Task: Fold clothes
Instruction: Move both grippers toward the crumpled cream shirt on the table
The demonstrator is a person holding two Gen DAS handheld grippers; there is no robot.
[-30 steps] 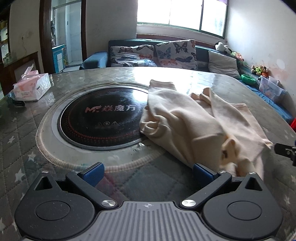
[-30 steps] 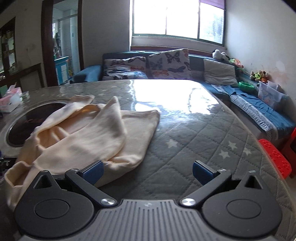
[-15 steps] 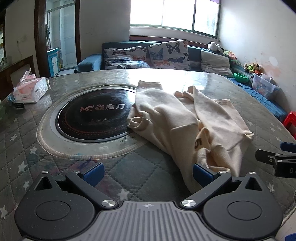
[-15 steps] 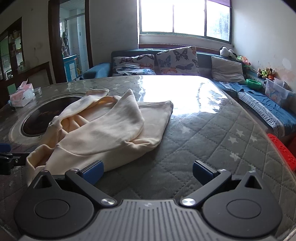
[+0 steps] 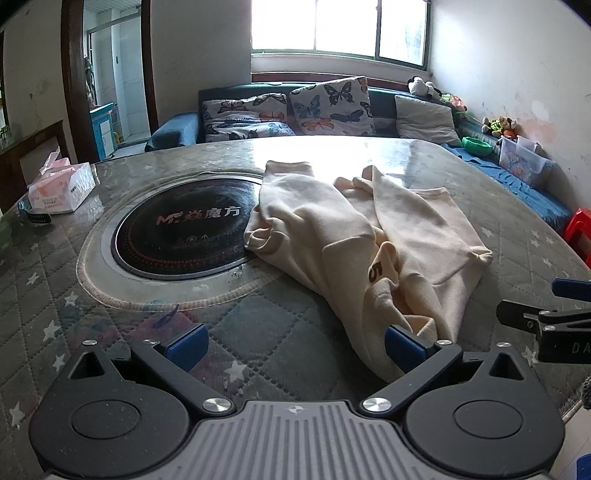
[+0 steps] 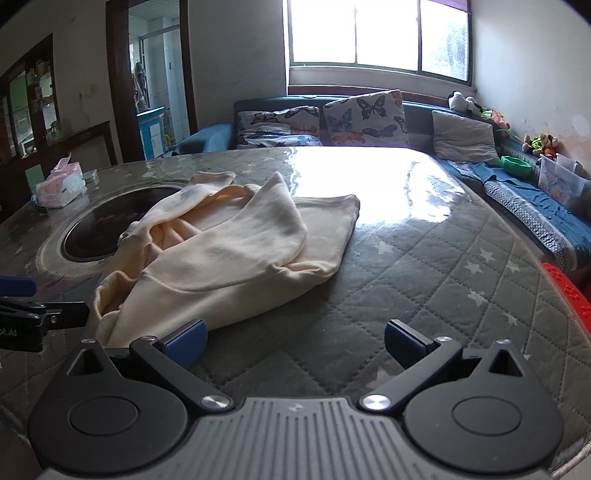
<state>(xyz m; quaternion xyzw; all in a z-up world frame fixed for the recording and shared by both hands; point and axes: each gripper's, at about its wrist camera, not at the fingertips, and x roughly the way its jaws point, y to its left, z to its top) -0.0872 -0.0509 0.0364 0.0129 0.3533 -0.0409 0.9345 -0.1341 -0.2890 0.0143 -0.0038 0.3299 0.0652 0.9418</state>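
Both jaws stand wide apart, holding nothing. The left gripper (image 5: 293, 345) is nearer the crumpled garment (image 5: 373, 243), whose hem touches its right finger (image 5: 404, 345); the right gripper (image 6: 293, 341) has it ahead-left.

We are in a lived-in home living room. A blue sofa (image 5: 177, 127) with butterfly-print cushions (image 5: 330, 105) sits under a bright window (image 5: 338, 27). Soft toys (image 5: 500, 125) line the right wall. Near the worktop's (image 5: 110, 332) far-left corner stands a tissue box (image 5: 61, 186); a round built-in cooktop (image 5: 181, 229) lies left of centre.
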